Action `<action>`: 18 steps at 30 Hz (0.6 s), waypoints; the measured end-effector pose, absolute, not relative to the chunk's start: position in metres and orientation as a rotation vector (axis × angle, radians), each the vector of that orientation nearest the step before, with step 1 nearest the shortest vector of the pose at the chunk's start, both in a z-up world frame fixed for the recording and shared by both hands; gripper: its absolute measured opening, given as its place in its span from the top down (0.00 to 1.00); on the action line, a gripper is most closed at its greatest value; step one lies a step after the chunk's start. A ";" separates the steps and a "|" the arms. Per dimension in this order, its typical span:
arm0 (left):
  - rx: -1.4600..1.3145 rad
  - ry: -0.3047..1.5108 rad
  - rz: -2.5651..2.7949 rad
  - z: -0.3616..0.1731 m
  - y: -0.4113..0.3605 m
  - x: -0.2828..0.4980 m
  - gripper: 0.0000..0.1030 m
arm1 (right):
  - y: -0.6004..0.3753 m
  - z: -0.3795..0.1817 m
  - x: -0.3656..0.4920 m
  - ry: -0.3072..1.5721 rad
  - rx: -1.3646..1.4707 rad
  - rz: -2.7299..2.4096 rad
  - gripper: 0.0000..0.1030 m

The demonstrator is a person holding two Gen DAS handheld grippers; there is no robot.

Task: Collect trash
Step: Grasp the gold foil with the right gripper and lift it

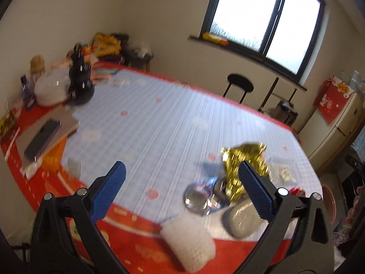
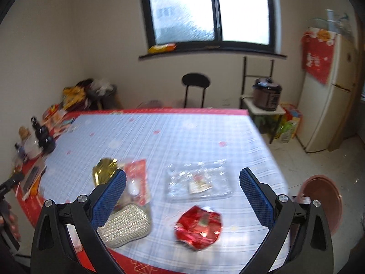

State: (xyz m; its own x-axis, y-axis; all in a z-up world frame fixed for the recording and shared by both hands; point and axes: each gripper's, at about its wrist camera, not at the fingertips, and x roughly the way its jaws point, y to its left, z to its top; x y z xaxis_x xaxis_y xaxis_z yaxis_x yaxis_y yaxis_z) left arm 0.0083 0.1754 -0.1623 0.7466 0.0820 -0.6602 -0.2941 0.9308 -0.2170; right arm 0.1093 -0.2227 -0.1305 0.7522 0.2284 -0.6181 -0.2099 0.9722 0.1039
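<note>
1. Two grippers hang over the near edge of the desk [image 2: 182,132], and both sets of fingers stand wide apart with nothing between them, which suggests neither has yet picked a piece of trash.
2. The right gripper [image 2: 182,182] faces the bulk of the litter: a crumpled red foil wrapper [image 2: 198,228] lies nearest, between its fingers in the view, so it looks the likeliest first pick.
3. Just beyond that sits a clear plastic tray [image 2: 199,183] — flat, thin and glossy, with a small paper scrap inside.
4. To the left lie a crinkled gold foil bag [image 2: 103,170], a red-and-white packet [image 2: 136,178] touching it, and a ribbed silvery pouch [image 2: 125,225] at the near edge.
5. The left gripper [image 1: 181,174] sees the same cluster from the other side, plus a crushed clear bottle [image 1: 200,197] and a white textured wad [image 1: 190,242] on the red border — light, springy things that may slip when pinched.
6. A round reddish bin [image 2: 321,203] stands on the floor to the right of the desk, probably where the trash is meant to go.
7. Motion blur softens both views, so finer print cannot be read.
</note>
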 end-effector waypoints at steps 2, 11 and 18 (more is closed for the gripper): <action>-0.346 0.762 0.210 -0.188 0.177 0.002 0.06 | -0.200 -0.146 0.113 0.709 0.019 0.271 0.05; -0.516 0.986 0.170 -0.270 0.173 0.000 0.06 | -0.149 -0.196 0.125 0.823 -0.002 0.370 0.05; -0.485 1.020 0.129 -0.283 0.168 0.005 0.06 | -0.124 -0.206 0.133 0.826 -0.024 0.468 0.05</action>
